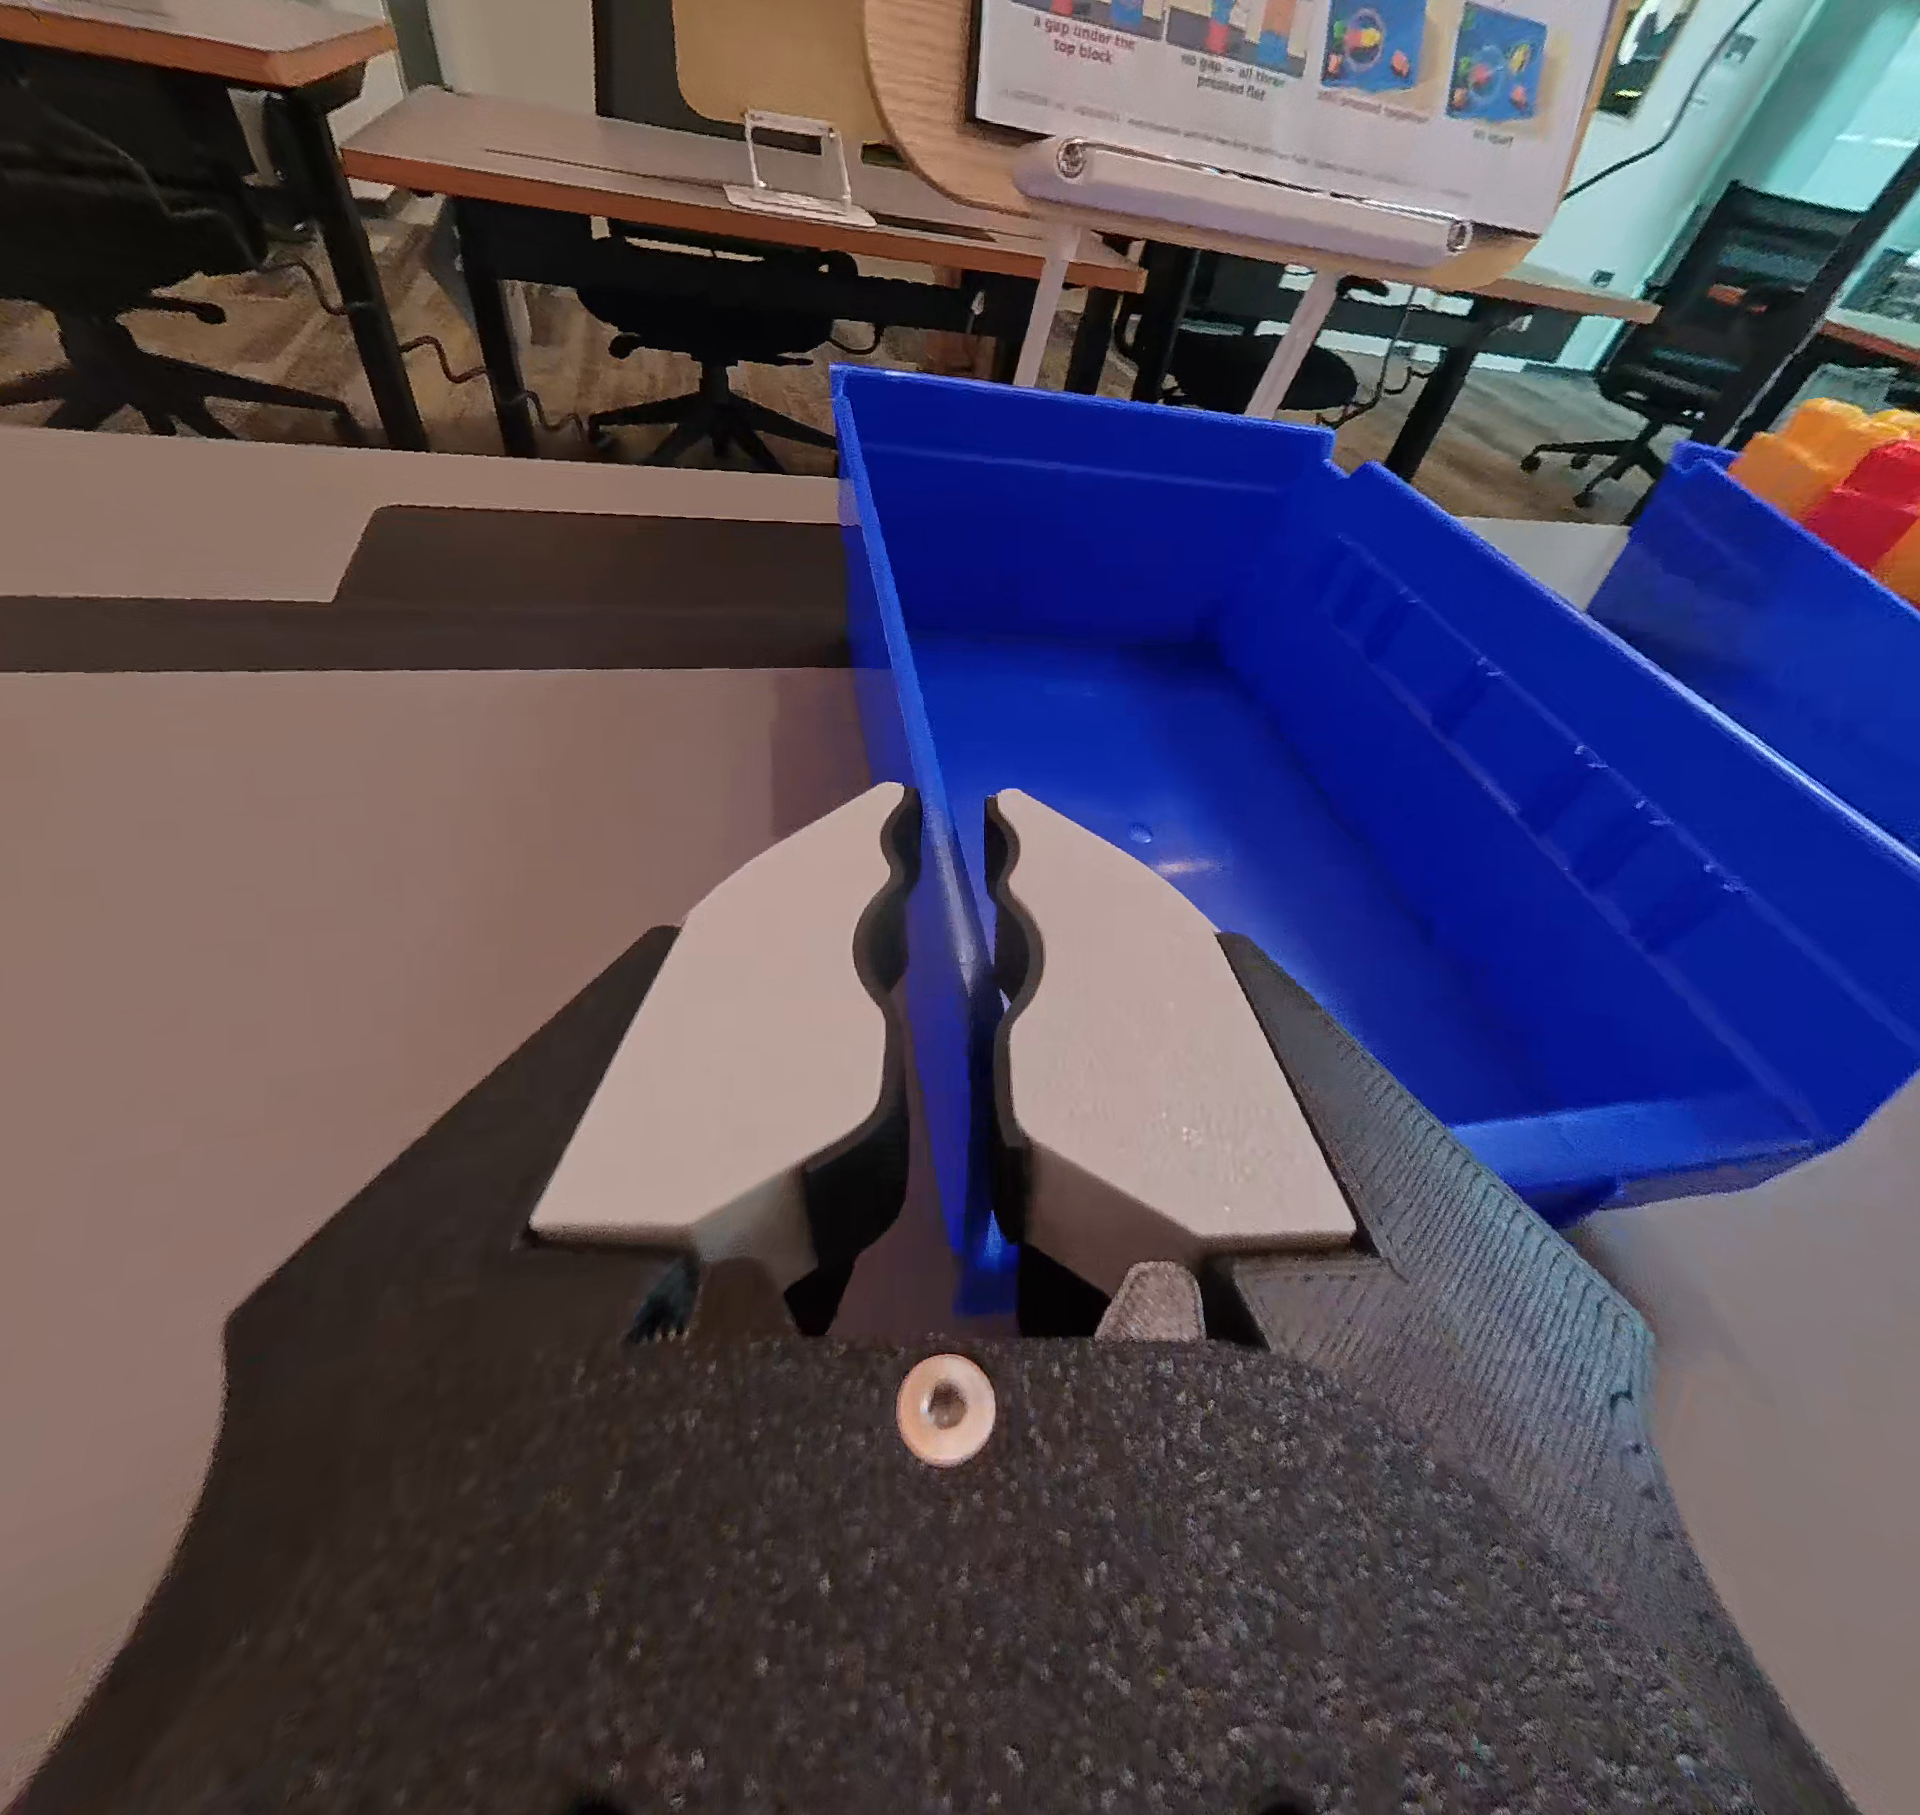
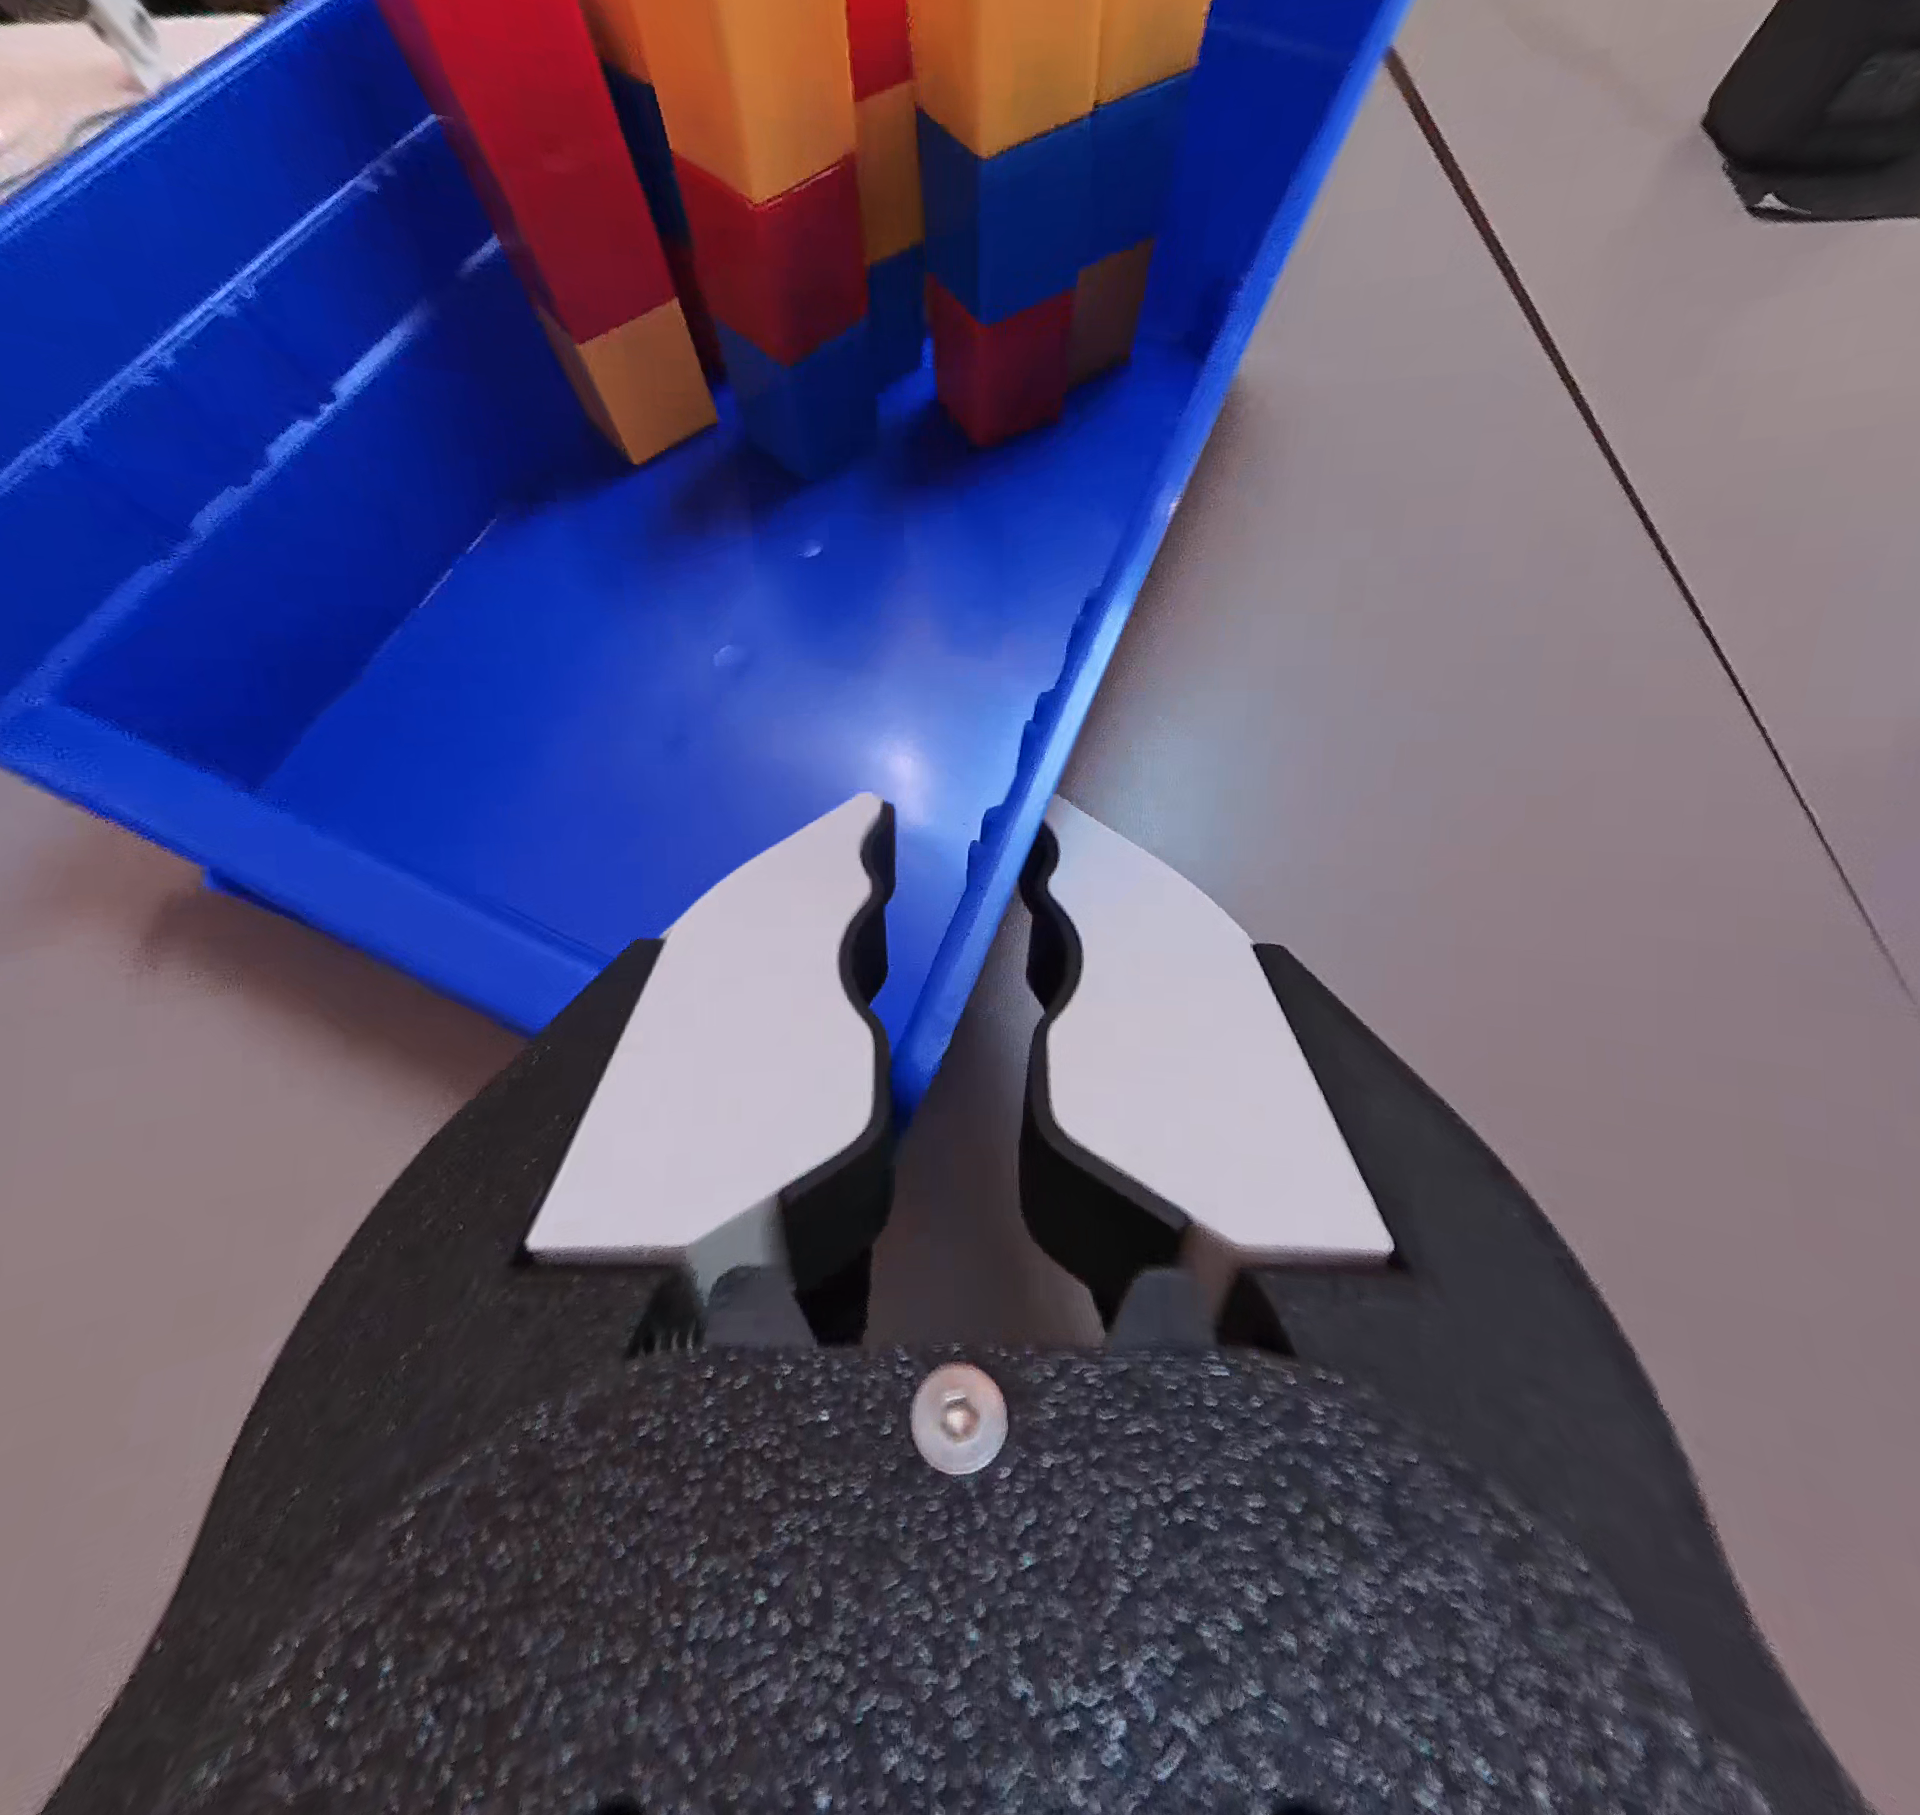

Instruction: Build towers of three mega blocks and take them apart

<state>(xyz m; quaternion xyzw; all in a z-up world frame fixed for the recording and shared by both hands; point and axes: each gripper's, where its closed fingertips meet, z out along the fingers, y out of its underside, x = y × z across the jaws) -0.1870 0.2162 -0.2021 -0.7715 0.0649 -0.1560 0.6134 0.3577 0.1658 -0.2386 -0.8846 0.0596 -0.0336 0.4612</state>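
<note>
Inspector: Your left gripper (image 1: 951,830) sits at frame centre, its fingers pressed onto the near wall of a blue bin (image 1: 1351,809) with nothing inside.

Operator: And the right?

Inspector: Your right gripper (image 2: 961,835) straddles the right wall of a second blue bin (image 2: 1049,726); the fingers stand slightly apart, and I cannot tell whether they touch it. The stacked block towers (image 2: 790,207), red, orange and blue, stand upright at that bin's far end, upper centre of the frame.
</note>
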